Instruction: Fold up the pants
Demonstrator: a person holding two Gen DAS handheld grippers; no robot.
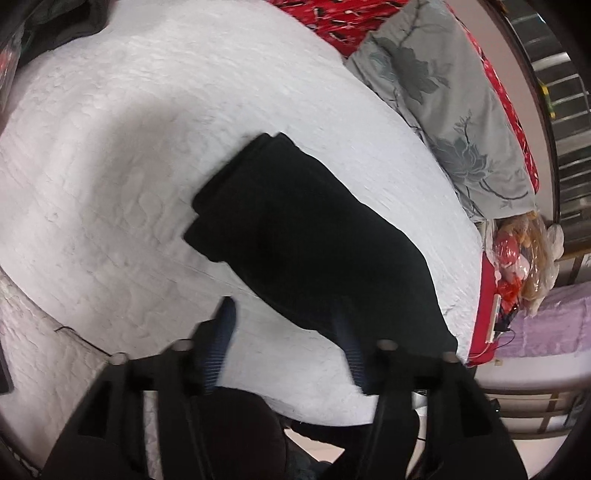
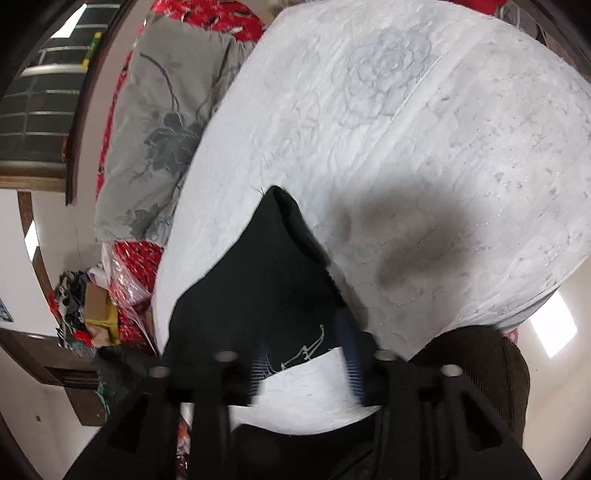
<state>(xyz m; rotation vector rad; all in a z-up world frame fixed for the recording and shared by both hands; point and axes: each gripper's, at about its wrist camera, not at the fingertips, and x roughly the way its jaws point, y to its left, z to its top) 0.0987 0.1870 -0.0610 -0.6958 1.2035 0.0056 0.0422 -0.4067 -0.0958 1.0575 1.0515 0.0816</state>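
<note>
The black pants [image 1: 306,236] lie folded in a long narrow shape on the white quilted bed cover [image 1: 129,155]. In the left wrist view my left gripper [image 1: 284,317] is open above the cover; one finger is beside the pants' near end and the other is over it. In the right wrist view my right gripper [image 2: 304,343] is open just above one end of the pants [image 2: 258,280], its blue-padded fingers [image 2: 349,347] spread over the cloth near a small white embroidered mark. Neither gripper holds anything.
A grey floral blanket [image 1: 443,96] and red patterned bedding [image 1: 332,14] lie along the bed's far side. Bags and clutter [image 1: 524,254] sit past the bed's end. A dark brown chair [image 2: 480,362] is by the bed edge. The white cover [image 2: 424,129] stretches beyond the pants.
</note>
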